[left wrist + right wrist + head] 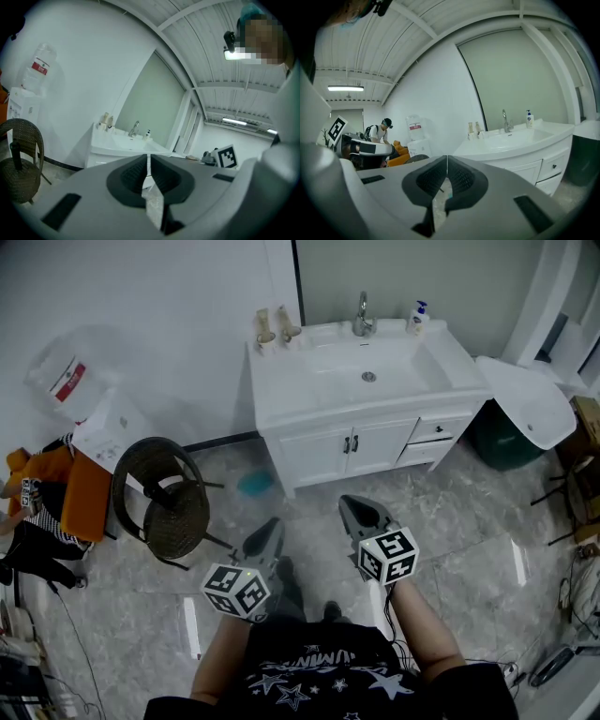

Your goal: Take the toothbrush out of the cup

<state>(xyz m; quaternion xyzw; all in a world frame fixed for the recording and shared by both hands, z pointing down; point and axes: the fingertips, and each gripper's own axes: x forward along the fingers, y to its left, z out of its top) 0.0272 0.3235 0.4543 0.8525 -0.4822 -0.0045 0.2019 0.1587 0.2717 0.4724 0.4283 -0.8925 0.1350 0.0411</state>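
Head view, left edge: a water dispenser [80,381] and a wicker chair [167,507] stand well apart from my work, so I ignore them.
Left gripper [273,525]: lower middle of the frame. In its own view the jaws are closed together with nothing between them, and it is well short of the counter.
Target spot: upper middle, at the back left corner of the white vanity [281,395]. One cup [265,336] stands there with a second cup [288,331] just beside it.
Toothbrush: each cup has a slim upright thing in it. They are too small for me to say which is the toothbrush.
Handling, my guess: a light, stiff plastic handle, smooth and likely slippery if wet. The cup is light too and could tip or drag along.
Where I'd grip: on the handle where it stands above the rim, pinching across its flat sides and then lifting straight up.
Right gripper [349,504]: right of the left one. Its jaws are also pressed together and empty, so I must open it before reaching in.
Right of the basin: a faucet [363,317] and a soap bottle [417,317], clear of my path.
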